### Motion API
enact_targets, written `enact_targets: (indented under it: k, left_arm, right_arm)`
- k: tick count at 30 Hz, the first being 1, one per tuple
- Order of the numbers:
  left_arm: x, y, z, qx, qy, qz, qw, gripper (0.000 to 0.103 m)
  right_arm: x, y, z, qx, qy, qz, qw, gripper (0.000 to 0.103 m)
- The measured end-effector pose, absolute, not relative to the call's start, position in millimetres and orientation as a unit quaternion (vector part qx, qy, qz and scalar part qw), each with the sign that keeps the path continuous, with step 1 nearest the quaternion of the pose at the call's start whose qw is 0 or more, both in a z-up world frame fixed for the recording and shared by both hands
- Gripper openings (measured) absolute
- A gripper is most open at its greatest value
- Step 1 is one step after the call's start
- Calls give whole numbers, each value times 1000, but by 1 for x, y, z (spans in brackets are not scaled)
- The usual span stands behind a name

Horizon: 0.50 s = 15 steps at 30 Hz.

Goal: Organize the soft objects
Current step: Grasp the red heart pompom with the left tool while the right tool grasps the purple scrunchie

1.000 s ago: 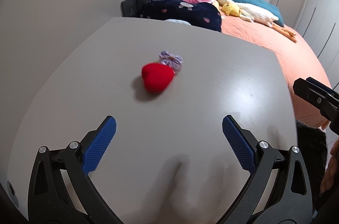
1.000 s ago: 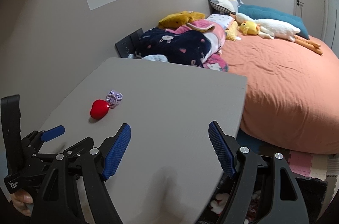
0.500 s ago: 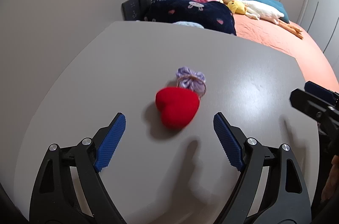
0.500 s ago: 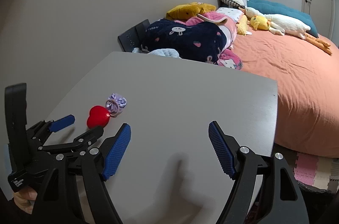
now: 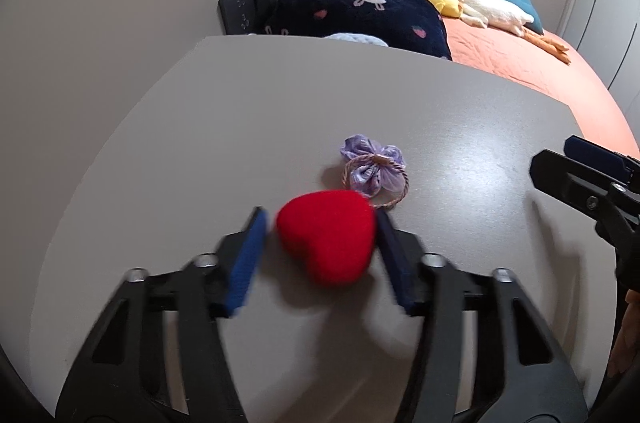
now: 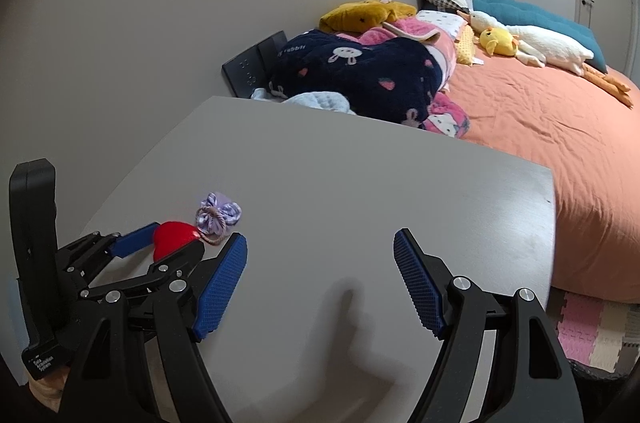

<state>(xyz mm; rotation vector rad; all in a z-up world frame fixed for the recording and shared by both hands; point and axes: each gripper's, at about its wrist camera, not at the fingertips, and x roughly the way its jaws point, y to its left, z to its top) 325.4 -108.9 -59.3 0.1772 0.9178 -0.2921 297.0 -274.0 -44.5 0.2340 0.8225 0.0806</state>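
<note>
A red plush heart (image 5: pixel 326 235) lies on the grey table (image 5: pixel 280 95), and a small purple fabric bow with a cord loop (image 5: pixel 374 169) touches its far side. My left gripper (image 5: pixel 320 215) has its blue pads against both sides of the heart; its fingers are blurred. From the right wrist view the heart (image 6: pixel 174 237) sits between the left gripper's fingers (image 6: pixel 136 241), with the bow (image 6: pixel 218 213) just beyond. My right gripper (image 6: pixel 320 237) hovers wide open over bare table to the right, holding nothing; one of its fingers (image 5: pixel 580 171) shows at the left view's right edge.
Behind the table stands a bed with an orange sheet (image 6: pixel 540 119), a navy rabbit-print blanket (image 6: pixel 360 71), pillows, a white goose plush (image 6: pixel 532 43) and a yellow plush (image 6: pixel 496 41). Dark panels (image 6: pixel 248 71) lean on the wall. Foam floor mats (image 6: pixel 592 327) lie right of the table.
My left gripper moved forward onto the red heart and its jaws narrowed from wide open to touching it. The right gripper stayed open and drifted slightly forward.
</note>
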Motion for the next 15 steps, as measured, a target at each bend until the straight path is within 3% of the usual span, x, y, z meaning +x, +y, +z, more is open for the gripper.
enact_targets:
  k: [15]
  left_arm:
    - [326, -47, -53, 60, 446, -56, 891, 47]
  right_arm:
    - [331, -224, -57, 62, 433, 61, 897, 76]
